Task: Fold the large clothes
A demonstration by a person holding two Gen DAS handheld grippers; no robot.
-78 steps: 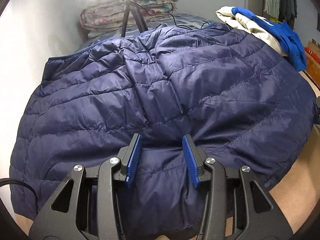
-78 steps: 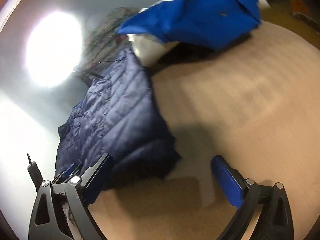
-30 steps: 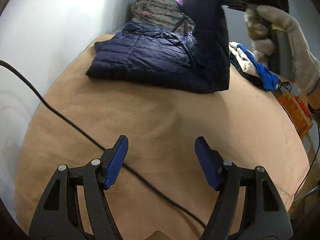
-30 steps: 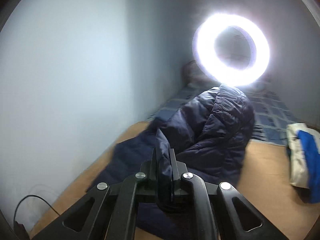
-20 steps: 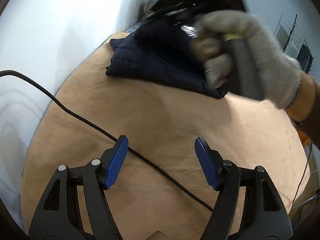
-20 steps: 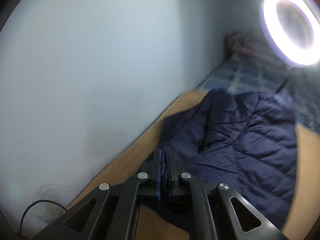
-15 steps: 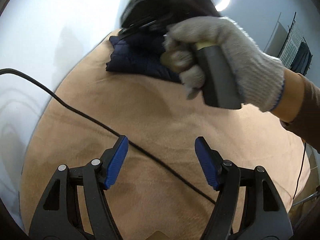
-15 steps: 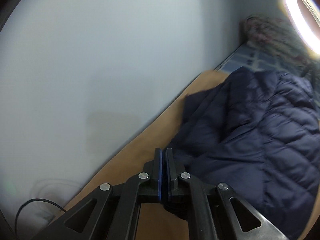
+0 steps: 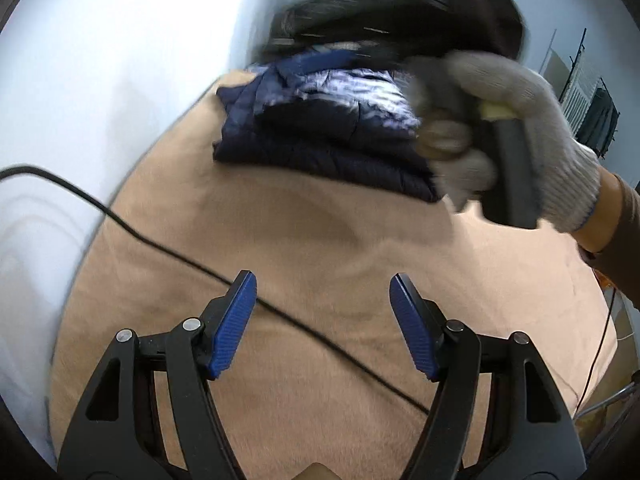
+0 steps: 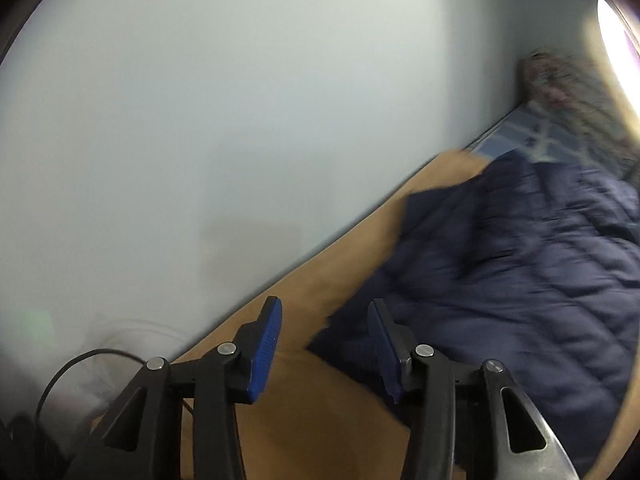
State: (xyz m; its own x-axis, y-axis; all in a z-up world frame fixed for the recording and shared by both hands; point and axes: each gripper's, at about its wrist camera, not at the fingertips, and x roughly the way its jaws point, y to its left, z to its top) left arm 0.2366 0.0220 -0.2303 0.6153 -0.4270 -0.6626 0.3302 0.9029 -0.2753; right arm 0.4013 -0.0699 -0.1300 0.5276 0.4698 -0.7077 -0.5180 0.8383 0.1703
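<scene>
A navy quilted puffer jacket [image 9: 332, 140] lies folded at the far side of the tan bed surface [image 9: 320, 248], near the wall. My left gripper [image 9: 322, 320] is open and empty, low over the near part of the bed, well short of the jacket. In the right wrist view the jacket [image 10: 520, 264] fills the right side. My right gripper [image 10: 324, 344] is open at the jacket's near left corner, with nothing between its blue pads. The gloved hand holding the right gripper [image 9: 516, 144] hovers over the jacket's right edge in the left wrist view.
A black cable [image 9: 168, 248] runs diagonally across the bed between my left gripper and the jacket. A pale wall [image 10: 200, 120] borders the bed on the left. A ring light [image 10: 618, 28] glares at top right. Patterned bedding [image 10: 560, 92] lies beyond the jacket.
My right gripper, shut on a jacket edge, carried it over toward the wall, lowered it, then opened and let go. My left gripper stayed open and still.
</scene>
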